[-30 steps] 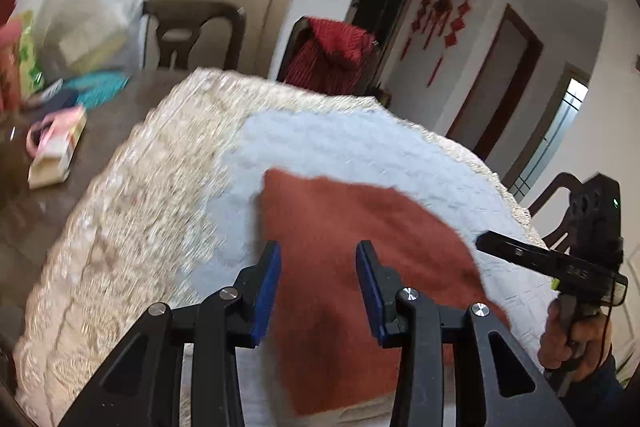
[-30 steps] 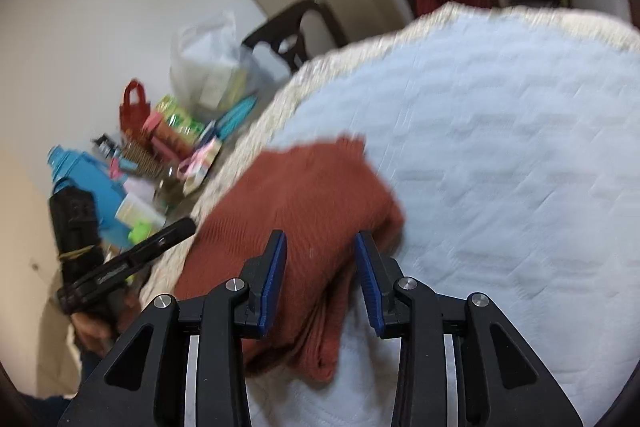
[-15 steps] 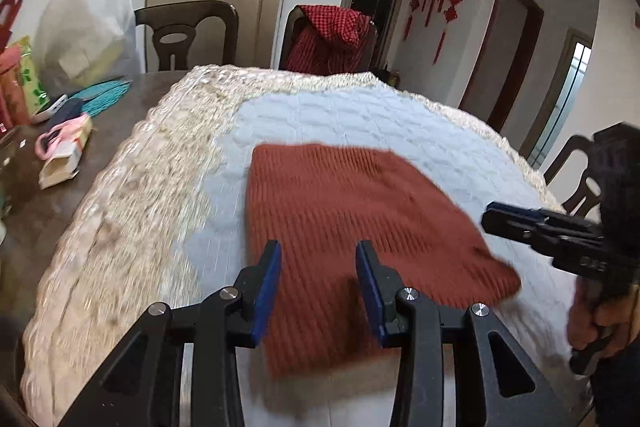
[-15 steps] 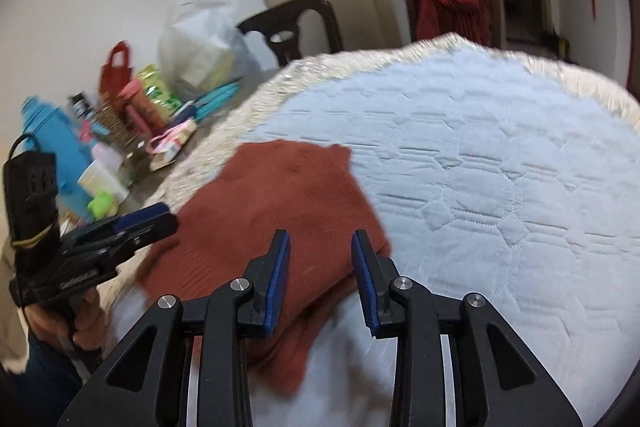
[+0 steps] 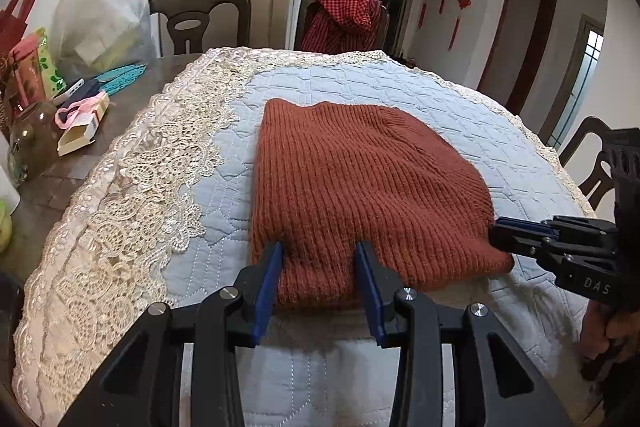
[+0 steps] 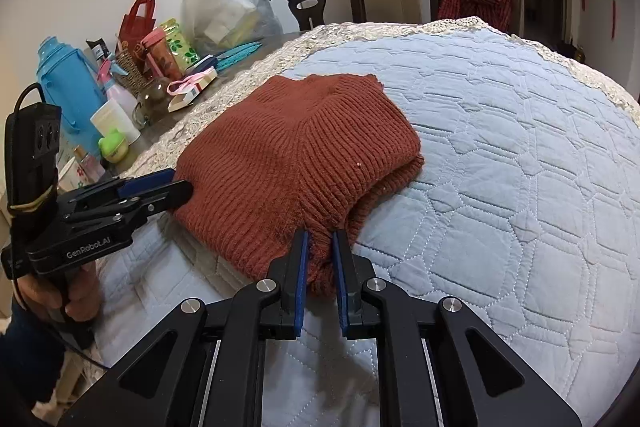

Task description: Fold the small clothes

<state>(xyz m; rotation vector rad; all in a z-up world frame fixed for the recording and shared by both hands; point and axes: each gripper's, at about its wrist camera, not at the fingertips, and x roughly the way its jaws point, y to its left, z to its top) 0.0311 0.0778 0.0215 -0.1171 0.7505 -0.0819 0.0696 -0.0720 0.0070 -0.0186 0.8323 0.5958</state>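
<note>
So there's one rust-red knit [image 5: 360, 183] here, lying folded on the blue quilted cover [image 5: 460, 95] that's spread over the desk [image 5: 48, 183], toward the near edge and closer to the lace border [image 5: 132, 195] than to the far side. Makes sense to work there, the quilt gives a soft flat patch while the bare wood to the left is taken up by clutter. Two hand-held grippers are on it, one at each near corner. The right hand-held gripper [image 6: 318, 247] is closing, and a bunched bit of the knit's near hem sits between its blue pads, looks already pinched. The left hand-held gripper [image 5: 318, 259] stands partly open with the other end of the near hem between its pads; I can't tell if the pads are actually pressing on the wool or just straddling it. My read is that both corners get taken together so the near edge can be lifted evenly for another fold, though that's a guess. Count-wise: one knit, two grippers, two dark chairs [image 5: 200, 19] at the far side with one red checked garment [image 5: 344, 19] draped over the right one, one white plastic bag [image 6: 228, 7], one blue thermos [image 6: 68, 83], one little red bag [image 6: 138, 19].
</note>
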